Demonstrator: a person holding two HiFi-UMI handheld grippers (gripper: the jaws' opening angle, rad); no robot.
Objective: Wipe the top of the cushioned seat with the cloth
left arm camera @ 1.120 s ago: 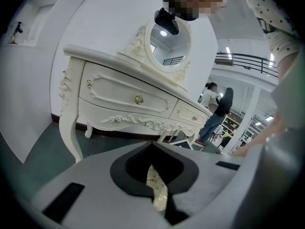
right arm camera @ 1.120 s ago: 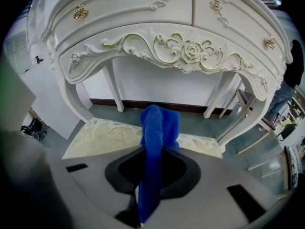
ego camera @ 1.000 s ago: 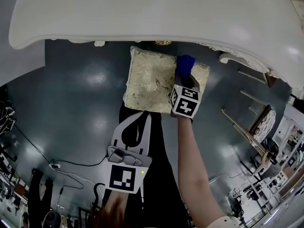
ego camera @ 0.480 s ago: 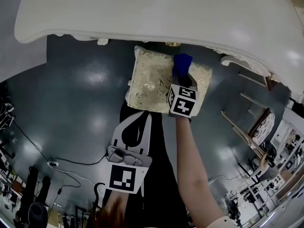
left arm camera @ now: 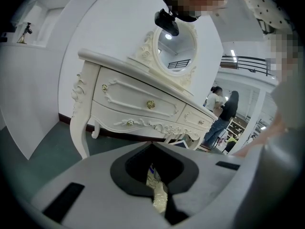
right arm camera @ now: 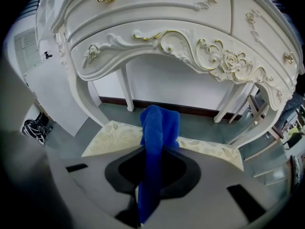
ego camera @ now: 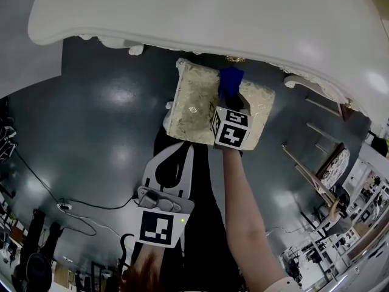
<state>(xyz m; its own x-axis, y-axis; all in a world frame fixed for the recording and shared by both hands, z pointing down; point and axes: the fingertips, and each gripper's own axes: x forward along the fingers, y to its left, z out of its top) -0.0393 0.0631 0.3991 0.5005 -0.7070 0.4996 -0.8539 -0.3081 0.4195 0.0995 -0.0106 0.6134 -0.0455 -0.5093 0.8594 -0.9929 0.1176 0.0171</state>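
Left gripper (ego camera: pixel 184 155): jaws clenched on nothing. Its own view shows only a sliver of the patterned seat through the slit. It hangs near the person's body, off the seat's near edge, and takes no part in the job.

Cushioned seat (ego camera: pixel 193 105): on the dark floor, with its far edge tucked just under the front edge of the white desk (ego camera: pixel 182 17). The top is fully exposed and nothing lies on it.

Right gripper (ego camera: pixel 234 101): jaws clamped on the blue cloth (ego camera: pixel 230 81). It sits over the seat's right half, toward the far edge. The cloth bunches up between the jaws and its free end sticks out past the tips, toward the desk. From the right gripper view I can't confirm that the cloth is actually pressed to the fabric.

Step, as I read it: mid-wipe, at the far end of a stroke.

The next move calls for:
- tipping the gripper down so the cloth, not the jaw tips, bears on the cushion
- dragging toward the near edge, then stepping sideways to cover the left half
- keeping clear of the desk's carved apron
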